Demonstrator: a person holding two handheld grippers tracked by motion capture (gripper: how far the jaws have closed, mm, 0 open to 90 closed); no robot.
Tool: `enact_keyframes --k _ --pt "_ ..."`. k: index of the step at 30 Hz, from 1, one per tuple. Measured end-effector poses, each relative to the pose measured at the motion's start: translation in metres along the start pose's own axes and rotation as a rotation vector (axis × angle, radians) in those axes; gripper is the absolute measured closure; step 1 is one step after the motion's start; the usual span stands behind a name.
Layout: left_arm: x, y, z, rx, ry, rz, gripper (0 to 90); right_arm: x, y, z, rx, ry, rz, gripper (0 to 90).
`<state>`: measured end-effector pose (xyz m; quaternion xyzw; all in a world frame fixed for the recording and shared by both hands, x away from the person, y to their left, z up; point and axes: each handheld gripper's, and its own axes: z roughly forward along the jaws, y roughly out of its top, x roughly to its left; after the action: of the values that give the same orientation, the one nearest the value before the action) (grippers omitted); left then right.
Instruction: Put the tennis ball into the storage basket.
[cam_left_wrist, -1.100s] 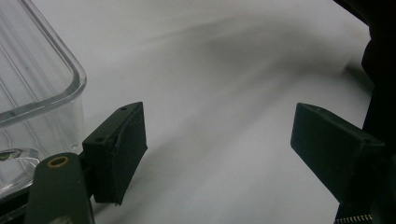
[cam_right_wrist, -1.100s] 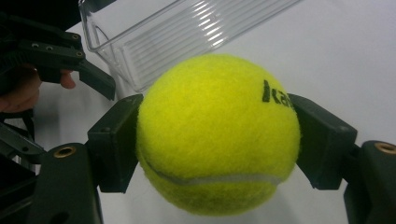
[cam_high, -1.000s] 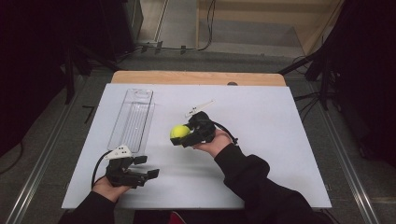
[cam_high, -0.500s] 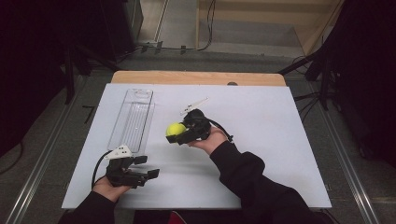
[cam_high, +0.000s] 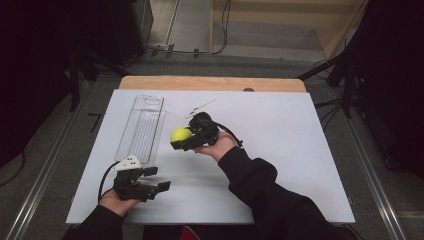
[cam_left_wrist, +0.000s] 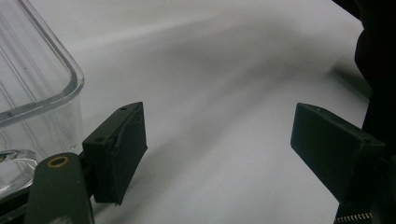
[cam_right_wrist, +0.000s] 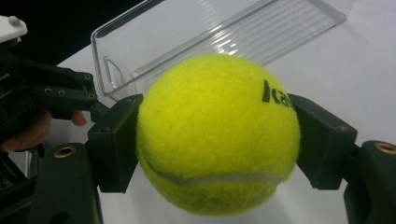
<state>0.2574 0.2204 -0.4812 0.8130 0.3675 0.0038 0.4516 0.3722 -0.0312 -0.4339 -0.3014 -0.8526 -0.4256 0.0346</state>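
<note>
My right claw is clamped on the tennis ball, one jaw on each side of it, mid-desk, just right of the clear tray. In the right gripper view the ball sits squarely between the pads, black lettering on its upper right, grey seam low across the front. It looks lifted off the desk; can't tell by how much.

My left claw is down at the near left of the desk, jaws wide apart, nothing between them. In the left gripper view the gap shows bare white desk surface, and the near corner of the tray is just beside my left jaw; can't tell if they touch.

Around:
- Tray is long, clear and ribbed, running near-to-far on the left half of the desk. From the right gripper view its open top lies right behind the ball, and I see nothing inside it.
- Small white stick-like thing lies on the desk just beyond the right claw; too small to identify.
- Left hand and its claw show at the left edge of the right gripper view, at the near end of the tray.
- Wooden edge along the far side of the desk.

Nothing between ball and tray.
</note>
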Motion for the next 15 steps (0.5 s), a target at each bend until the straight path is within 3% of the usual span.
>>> enact_keyframes --k 15 --pt "0.000 0.000 -0.001 0.003 -0.001 0.001 18.9 0.002 0.020 0.005 -0.015 -0.004 -0.011 23.6"
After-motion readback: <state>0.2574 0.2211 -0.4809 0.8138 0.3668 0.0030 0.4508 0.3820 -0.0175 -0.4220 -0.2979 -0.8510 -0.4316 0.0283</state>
